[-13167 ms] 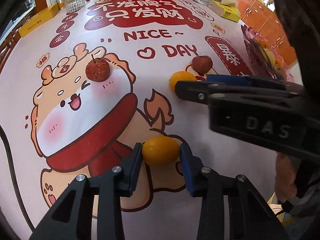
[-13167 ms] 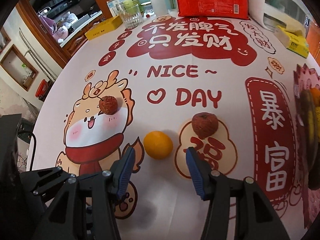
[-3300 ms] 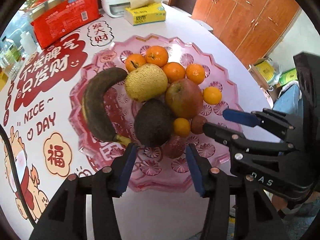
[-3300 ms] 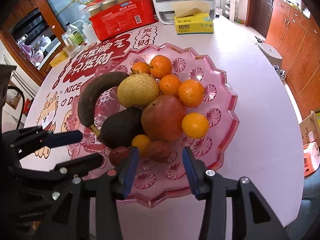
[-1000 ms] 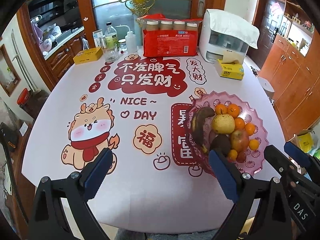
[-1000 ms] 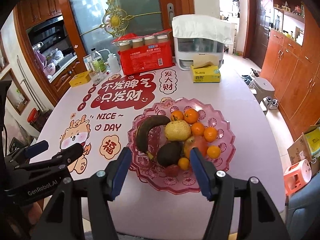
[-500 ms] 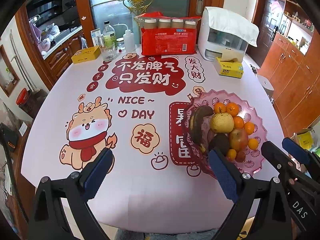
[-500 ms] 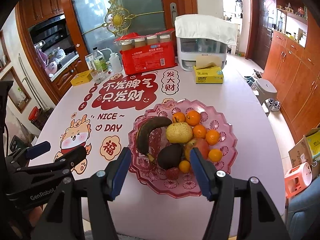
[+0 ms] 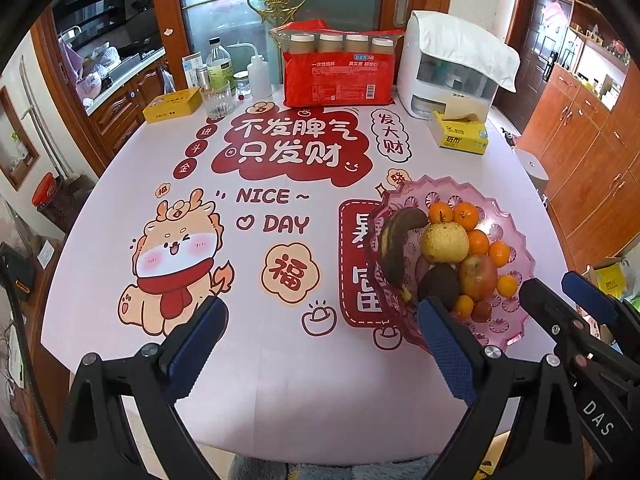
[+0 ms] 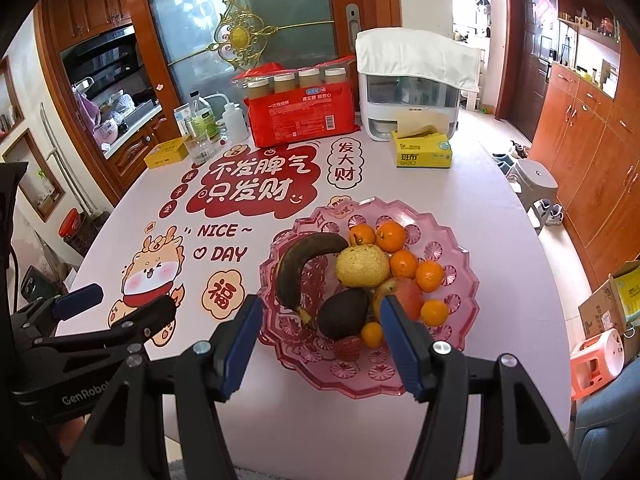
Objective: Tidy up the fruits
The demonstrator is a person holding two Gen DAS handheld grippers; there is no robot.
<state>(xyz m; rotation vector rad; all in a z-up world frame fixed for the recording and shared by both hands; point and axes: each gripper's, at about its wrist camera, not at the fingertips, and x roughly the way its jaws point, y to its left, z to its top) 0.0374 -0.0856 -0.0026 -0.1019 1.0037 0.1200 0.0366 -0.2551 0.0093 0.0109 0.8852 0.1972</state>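
A pink glass fruit plate (image 10: 456, 240) stands on the right of the table and also shows in the left wrist view (image 9: 516, 248). It holds a dark banana (image 10: 298, 264), a pear (image 10: 362, 266), an avocado (image 10: 344, 312), an apple (image 10: 408, 294), several oranges (image 10: 390, 236) and small red fruits (image 10: 347, 348). My left gripper (image 9: 320, 330) is open and empty, high above the table's near edge. My right gripper (image 10: 320, 334) is open and empty, held above the plate's near side.
At the table's far edge stand a red pack of paper cups (image 9: 338, 76), a white appliance (image 9: 456, 64), a yellow tissue box (image 9: 460, 134), bottles and a glass (image 9: 218, 98) and a yellow tin (image 9: 172, 106). A printed cloth (image 9: 240, 240) covers the table.
Both grippers have drawn slightly nearer the table over the last second. Earlier they were close over the plate, and before that the left was shut on an orange on the cloth.
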